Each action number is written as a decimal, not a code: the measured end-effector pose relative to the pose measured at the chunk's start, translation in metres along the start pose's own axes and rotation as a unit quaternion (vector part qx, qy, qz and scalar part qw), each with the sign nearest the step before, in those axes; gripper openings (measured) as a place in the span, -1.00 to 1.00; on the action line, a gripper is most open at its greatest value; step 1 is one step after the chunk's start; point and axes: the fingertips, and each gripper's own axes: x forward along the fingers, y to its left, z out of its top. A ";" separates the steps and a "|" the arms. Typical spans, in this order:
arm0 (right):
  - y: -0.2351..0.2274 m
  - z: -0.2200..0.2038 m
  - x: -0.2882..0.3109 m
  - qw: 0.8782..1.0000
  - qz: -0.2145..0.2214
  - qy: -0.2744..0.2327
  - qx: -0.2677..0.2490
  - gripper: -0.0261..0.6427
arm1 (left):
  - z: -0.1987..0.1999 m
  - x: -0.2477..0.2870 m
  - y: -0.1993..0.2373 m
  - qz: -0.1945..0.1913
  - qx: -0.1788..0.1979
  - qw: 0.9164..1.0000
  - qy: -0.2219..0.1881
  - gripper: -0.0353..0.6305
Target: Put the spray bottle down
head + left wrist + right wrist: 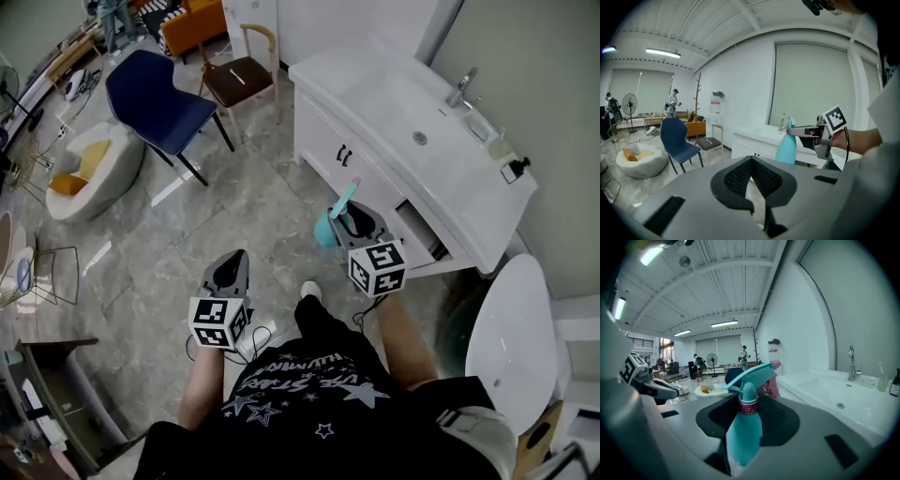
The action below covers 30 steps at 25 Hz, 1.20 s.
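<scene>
The turquoise plastic spray bottle [328, 225] in the head view is gripped by the right gripper [353, 217] and hangs in the air above the grey tiled floor [187, 234]. The white vanity cabinet with a sink [394, 122] is just to the right of this gripper. The left gripper [235, 259] is apart on the other side, over the floor, and its jaws look to be together.

In the left gripper view the two dark pads meet at their tips and nothing is between them. To the right of this tool the spray bottle [787, 147] stands upright in the right gripper [802, 132], in front of the vanity cabinet [750, 140]. A dark blue chair [677, 140] stands far ahead on the left.

In the right gripper view the jaws are closed on the body of the spray bottle [744, 427], and its head with a magenta ring rises above them. The left gripper [651, 386] is at the left, and the sink basin [839, 394] is at the right.
</scene>
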 end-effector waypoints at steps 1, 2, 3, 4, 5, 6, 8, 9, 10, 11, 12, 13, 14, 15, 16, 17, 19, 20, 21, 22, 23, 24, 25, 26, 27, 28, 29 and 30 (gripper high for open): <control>-0.013 0.006 0.012 1.000 0.001 0.000 0.000 -0.49 | 0.009 0.016 0.003 0.002 -0.001 1.000 -0.002 -0.85; -0.026 0.011 0.023 1.000 0.001 0.000 0.000 -0.49 | 0.018 0.031 0.005 0.004 -0.001 1.000 -0.003 -0.85; -0.038 0.017 0.033 1.000 0.001 -0.001 0.000 -0.49 | 0.027 0.046 0.006 0.005 0.000 1.000 -0.003 -0.85; -0.049 0.022 0.042 1.000 0.001 -0.002 0.001 -0.49 | 0.034 0.060 0.007 0.005 0.002 1.000 -0.003 -0.85; -0.060 0.025 0.050 1.000 0.001 -0.002 0.002 -0.49 | 0.042 0.074 0.007 0.004 0.004 1.000 -0.003 -0.85; -0.070 0.028 0.058 1.000 0.002 -0.002 0.002 -0.49 | 0.048 0.087 0.006 0.003 0.007 1.000 -0.002 -0.85; -0.089 0.033 0.071 1.000 0.005 -0.003 0.002 -0.49 | 0.060 0.112 0.004 0.002 0.013 1.000 -0.001 -0.85; -0.097 0.035 0.077 1.000 0.006 -0.003 0.002 -0.49 | 0.066 0.122 0.004 0.003 0.014 1.000 -0.002 -0.85; -0.104 0.037 0.082 1.000 0.006 -0.004 0.003 -0.49 | 0.071 0.132 0.004 0.005 0.014 1.000 -0.006 -0.85; -0.111 0.039 0.087 1.000 0.007 -0.005 0.003 -0.49 | 0.076 0.140 0.006 0.008 0.012 1.000 -0.009 -0.85; -0.116 0.041 0.090 1.000 0.008 -0.006 0.003 -0.49 | 0.080 0.146 0.006 0.010 0.010 1.000 -0.011 -0.85; -0.121 0.043 0.093 1.000 0.008 -0.007 0.003 -0.49 | 0.083 0.152 0.006 0.011 0.008 1.000 -0.011 -0.85; -0.125 0.045 0.095 1.000 0.009 -0.008 0.003 -0.49 | 0.084 0.157 0.005 0.010 0.010 1.000 -0.010 -0.85; -0.129 0.046 0.096 1.000 0.009 -0.009 0.004 -0.49 | 0.085 0.162 0.003 0.007 0.014 1.000 -0.008 -0.85; -0.134 0.047 0.098 1.000 0.008 -0.010 0.006 -0.49 | 0.086 0.166 0.002 0.005 0.019 1.000 -0.005 -0.85; -0.138 0.049 0.099 1.000 0.008 -0.011 0.007 -0.49 | 0.087 0.170 0.001 0.003 0.022 1.000 -0.003 -0.85; -0.145 0.052 0.102 1.000 0.006 -0.013 0.010 -0.49 | 0.090 0.176 0.000 -0.001 0.024 1.000 0.000 -0.85; -0.148 0.054 0.103 1.000 0.004 -0.014 0.010 -0.49 | 0.092 0.179 0.000 -0.002 0.025 1.000 0.001 -0.85; -0.150 0.056 0.104 1.000 0.003 -0.016 0.011 -0.49 | 0.094 0.182 0.000 -0.003 0.026 1.000 0.002 -0.85; -0.153 0.058 0.106 1.000 0.001 -0.017 0.011 -0.49 | 0.096 0.185 0.001 -0.006 0.028 1.000 0.002 -0.85; -0.156 0.060 0.108 1.000 -0.002 -0.018 0.011 -0.49 | 0.098 0.189 0.001 -0.009 0.031 0.999 0.003 -0.85; -0.159 0.061 0.110 1.000 -0.005 -0.019 0.011 -0.49 | 0.100 0.194 0.002 -0.013 0.034 0.999 0.002 -0.85; -0.162 0.063 0.113 1.000 -0.009 -0.020 0.011 -0.49 | 0.102 0.199 0.004 -0.017 0.036 0.999 0.002 -0.85; -0.165 0.064 0.117 1.000 -0.013 -0.021 0.011 -0.49 | 0.105 0.205 0.006 -0.021 0.038 0.999 0.001 -0.85; -0.167 0.065 0.121 1.000 -0.016 -0.022 0.011 -0.49 | 0.107 0.212 0.008 -0.025 0.040 0.999 0.000 -0.85; -0.170 0.066 0.125 1.000 -0.020 -0.022 0.010 -0.49 | 0.109 0.219 0.012 -0.029 0.041 0.999 0.000 -0.85; -0.172 0.067 0.130 0.999 -0.023 -0.020 0.009 -0.49 | 0.111 0.226 0.015 -0.034 0.041 0.999 -0.001 -0.85; -0.175 0.068 0.135 0.999 -0.027 -0.019 0.009 -0.49 | 0.114 0.234 0.018 -0.039 0.041 0.998 -0.001 -0.85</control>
